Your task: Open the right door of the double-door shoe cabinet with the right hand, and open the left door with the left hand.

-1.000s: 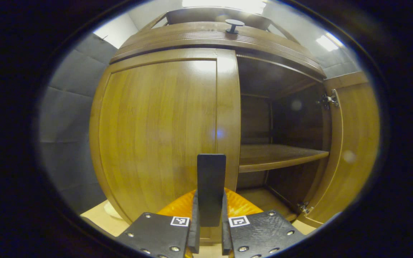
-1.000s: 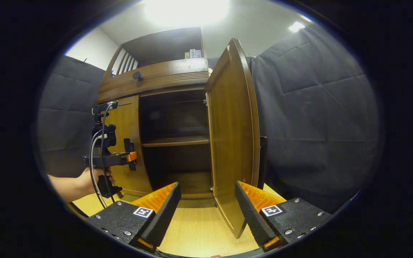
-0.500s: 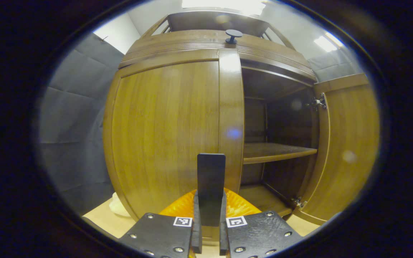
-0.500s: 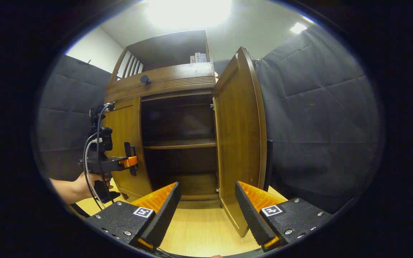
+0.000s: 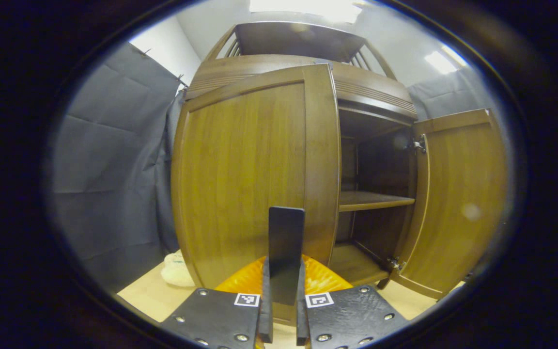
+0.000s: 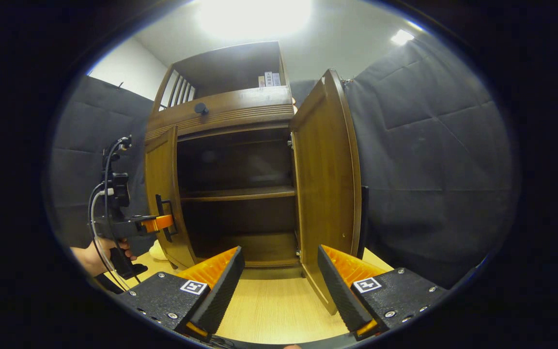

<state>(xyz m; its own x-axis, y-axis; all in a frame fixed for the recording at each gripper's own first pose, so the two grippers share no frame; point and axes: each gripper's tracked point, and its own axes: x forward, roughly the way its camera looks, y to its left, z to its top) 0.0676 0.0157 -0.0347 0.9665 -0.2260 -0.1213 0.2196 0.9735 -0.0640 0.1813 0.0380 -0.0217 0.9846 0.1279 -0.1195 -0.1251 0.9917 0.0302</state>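
The shoe cabinet [image 6: 225, 109] is glossy brown wood with a ribbed cornice, standing on a pale wood-grain floor [image 6: 269, 310] against the padded grey wall. Its right door [image 6: 327, 189] stands wide open, baring a dark interior with one shelf [image 6: 238, 193]. The left door [image 5: 255, 179] is partly ajar; the left gripper [image 5: 283, 310] clamps the door's flat black handle [image 5: 286, 257]. The right gripper [image 6: 281, 281], jaws spread, holds nothing.

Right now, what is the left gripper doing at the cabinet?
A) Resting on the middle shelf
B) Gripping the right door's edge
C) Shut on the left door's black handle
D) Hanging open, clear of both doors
C: the left gripper has both fingers pressed on the black handle of the partly open left door.
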